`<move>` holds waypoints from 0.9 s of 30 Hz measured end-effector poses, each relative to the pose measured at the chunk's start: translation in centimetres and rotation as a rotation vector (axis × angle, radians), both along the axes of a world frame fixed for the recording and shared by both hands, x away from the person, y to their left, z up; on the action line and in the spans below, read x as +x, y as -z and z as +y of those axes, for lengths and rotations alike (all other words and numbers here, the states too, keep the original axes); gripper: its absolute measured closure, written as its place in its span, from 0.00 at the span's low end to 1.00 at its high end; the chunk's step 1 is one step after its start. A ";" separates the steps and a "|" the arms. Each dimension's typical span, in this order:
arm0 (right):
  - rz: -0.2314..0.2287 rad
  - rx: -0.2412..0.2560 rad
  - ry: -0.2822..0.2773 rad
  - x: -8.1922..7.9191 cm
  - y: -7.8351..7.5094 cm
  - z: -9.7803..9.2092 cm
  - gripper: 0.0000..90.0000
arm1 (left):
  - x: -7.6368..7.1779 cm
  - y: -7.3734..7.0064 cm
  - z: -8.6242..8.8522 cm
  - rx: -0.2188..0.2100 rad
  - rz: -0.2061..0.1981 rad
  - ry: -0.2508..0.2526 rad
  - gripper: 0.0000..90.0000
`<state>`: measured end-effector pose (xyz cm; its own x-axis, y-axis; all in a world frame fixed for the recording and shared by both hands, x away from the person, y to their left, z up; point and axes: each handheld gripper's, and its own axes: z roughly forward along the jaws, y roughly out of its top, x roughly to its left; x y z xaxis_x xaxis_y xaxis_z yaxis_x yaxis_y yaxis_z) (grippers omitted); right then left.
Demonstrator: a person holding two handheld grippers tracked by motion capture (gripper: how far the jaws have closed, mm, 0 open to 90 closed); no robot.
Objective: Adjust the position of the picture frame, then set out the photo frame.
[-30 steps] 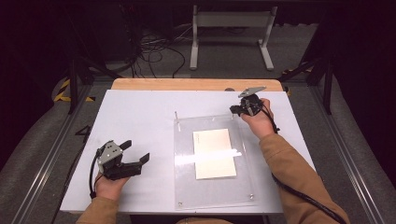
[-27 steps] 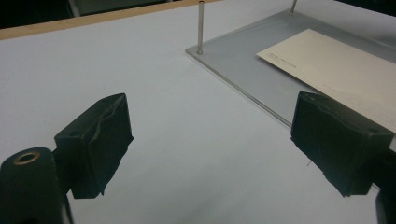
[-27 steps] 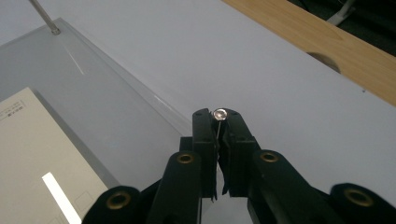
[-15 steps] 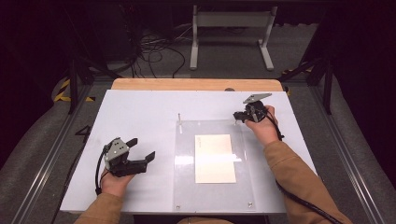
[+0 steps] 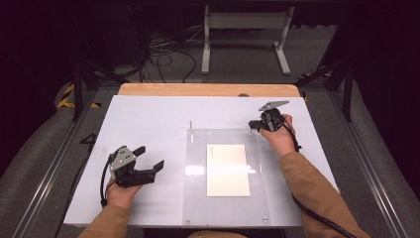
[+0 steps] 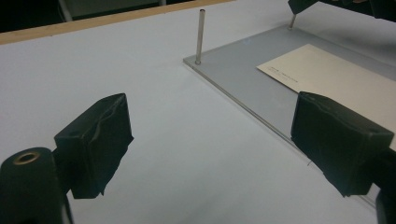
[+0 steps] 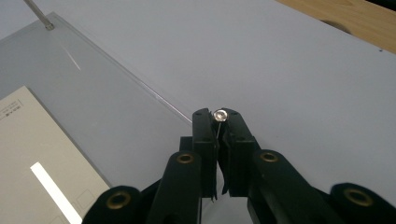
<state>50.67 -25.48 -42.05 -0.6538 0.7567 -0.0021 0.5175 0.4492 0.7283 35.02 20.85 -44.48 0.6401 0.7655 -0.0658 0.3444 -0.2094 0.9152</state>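
A clear acrylic plate (image 5: 270,188) lies on the white table (image 5: 148,119), with a cream card (image 5: 228,169) at its middle. Thin metal posts stand at its far corners. My right gripper (image 5: 253,126) is at the far right corner, shut on the top of the right post (image 7: 219,115). The left post (image 5: 190,126) stands free. My left gripper (image 5: 150,157) rests on the table left of the plate, open, with nothing between its jaws. In the left gripper view my left gripper (image 6: 217,140) faces the left post (image 6: 201,35), the plate (image 6: 233,74) and the card (image 6: 336,74).
A wooden strip (image 5: 208,89) runs along the table's far edge. Beyond it stand a white metal frame (image 5: 245,25) and loose cables (image 5: 163,52) on the floor. Metal rails (image 5: 54,163) run along both sides of the table.
The plate and card have slid slightly toward the near edge, with my right gripper following at the far right post. My left gripper has edged right toward the plate.
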 end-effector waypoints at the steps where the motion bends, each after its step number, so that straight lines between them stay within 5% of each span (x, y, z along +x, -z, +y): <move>1: -0.001 0.001 0.005 0.0 0.0 -0.1 0.94 | 0.0 0.0 0.0 0.001 0.003 0.003 0.14; 13: -0.029 -0.005 0.031 -0.3 0.2 -0.3 0.94 | 0.0 0.0 -0.1 -0.012 0.005 0.001 0.14; 16: -0.063 0.015 -0.012 -0.4 0.5 -0.7 0.90 | -0.1 -0.2 -0.4 0.001 0.001 0.020 0.14; 19: -0.134 0.087 -0.152 -0.3 1.0 -1.5 0.73 | -0.4 -0.8 -1.1 0.046 -0.036 0.047 0.13; 27: -0.178 0.159 -0.186 -0.1 2.2 -2.7 0.77 | -0.8 -0.5 -2.3 0.085 -0.033 0.085 0.13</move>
